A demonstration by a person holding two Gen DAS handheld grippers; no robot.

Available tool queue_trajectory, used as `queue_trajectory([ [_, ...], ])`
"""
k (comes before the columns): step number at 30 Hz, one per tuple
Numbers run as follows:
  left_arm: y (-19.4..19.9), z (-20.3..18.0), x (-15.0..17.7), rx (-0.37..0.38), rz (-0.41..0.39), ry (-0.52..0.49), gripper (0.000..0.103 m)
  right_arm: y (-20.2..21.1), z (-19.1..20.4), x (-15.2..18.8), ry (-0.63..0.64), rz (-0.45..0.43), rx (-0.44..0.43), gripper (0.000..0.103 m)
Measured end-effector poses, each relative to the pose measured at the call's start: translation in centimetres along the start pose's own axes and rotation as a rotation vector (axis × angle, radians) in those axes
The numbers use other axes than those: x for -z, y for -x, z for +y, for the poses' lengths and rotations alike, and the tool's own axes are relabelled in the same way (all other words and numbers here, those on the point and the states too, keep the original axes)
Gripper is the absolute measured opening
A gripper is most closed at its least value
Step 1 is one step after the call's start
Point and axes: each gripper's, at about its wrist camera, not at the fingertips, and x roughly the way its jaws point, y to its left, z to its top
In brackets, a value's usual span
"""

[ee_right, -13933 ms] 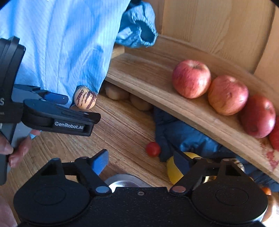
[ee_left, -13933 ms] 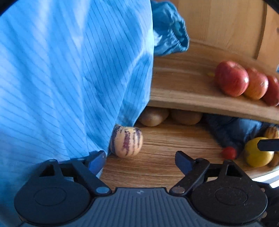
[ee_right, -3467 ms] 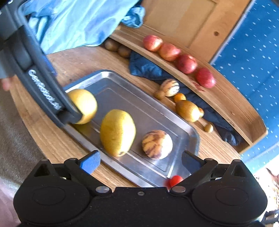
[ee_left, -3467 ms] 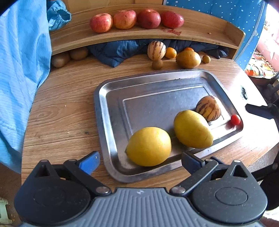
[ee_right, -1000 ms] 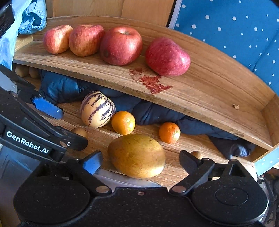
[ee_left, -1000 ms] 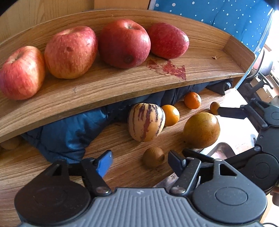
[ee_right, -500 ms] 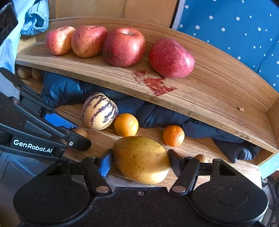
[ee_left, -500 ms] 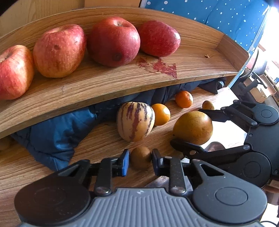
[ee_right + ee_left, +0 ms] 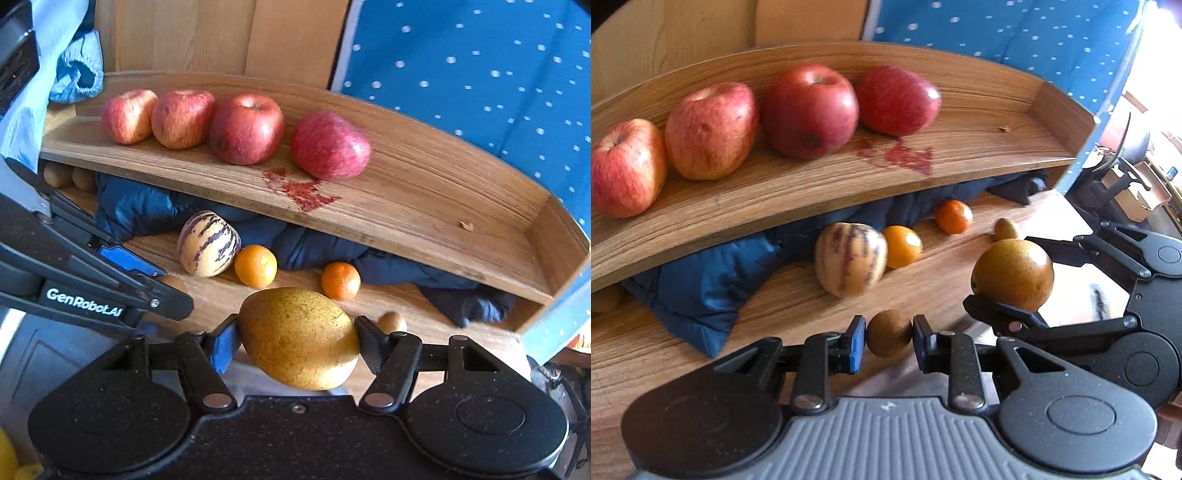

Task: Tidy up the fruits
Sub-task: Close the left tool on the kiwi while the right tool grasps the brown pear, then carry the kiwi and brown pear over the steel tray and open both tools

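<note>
right wrist | right gripper [image 9: 295,341] clamps mango [image 9: 299,338] | long axis crosswise

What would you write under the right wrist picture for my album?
Right gripper clamps a speckled yellow-brown fruit below four red apples.

left tongs [image 9: 889,334] clamp small brown fruit [image 9: 888,333] | right tongs [image 9: 1015,280] clamp brown pear [image 9: 1014,274]

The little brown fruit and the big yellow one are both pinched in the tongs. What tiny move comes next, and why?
Probably lift both a little and carry them back toward the tray. The left tongs are shut on the little brown fruit, and the right tongs are shut on the big yellow fruit. Lifting first should keep them from bumping the striped fruit and oranges close by.
</note>
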Motion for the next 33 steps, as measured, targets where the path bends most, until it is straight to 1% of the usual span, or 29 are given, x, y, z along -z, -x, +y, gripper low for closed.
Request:
queue_trajectory([
  [5, 0.7, -1.9, 1.2, 0.031, 0.011, -0.005, 0.030, 2.4, -0.1, 1.7, -0.022, 0.002, 0.006, 0.067],
  [8, 1.0, -2.8, 2.0, 0.036, 0.022, -0.014, 0.030, 3.5, -0.2, 2.9, -0.038, 0.010, 0.007, 0.067],
  [12, 1.1, -3.6, 3.0, 0.035, 0.048, 0.001, 0.030, 4.4, -0.1, 4.3, -0.048, 0.034, 0.005, 0.067],
  [20, 1.0, -4.0, 4.8, -0.012, 0.116, 0.040, 0.030, 5.2, 0.4, 6.3, -0.039, 0.068, -0.011, 0.067],
  [26, 1.1, -4.0, 5.8, -0.048, 0.130, 0.063, 0.030, 4.7, 0.3, 6.4, -0.014, 0.071, -0.015, 0.068],
  [29, 1.3, -4.1, 6.1, -0.063, 0.122, 0.073, 0.031, 4.5, 0.0, 6.6, -0.024, 0.073, -0.021, 0.068],
  [33, 1.4, -4.1, 6.5, -0.065, 0.104, 0.089, 0.042, 4.9, 0.0, 6.7, -0.025, 0.068, -0.027, 0.068],
])
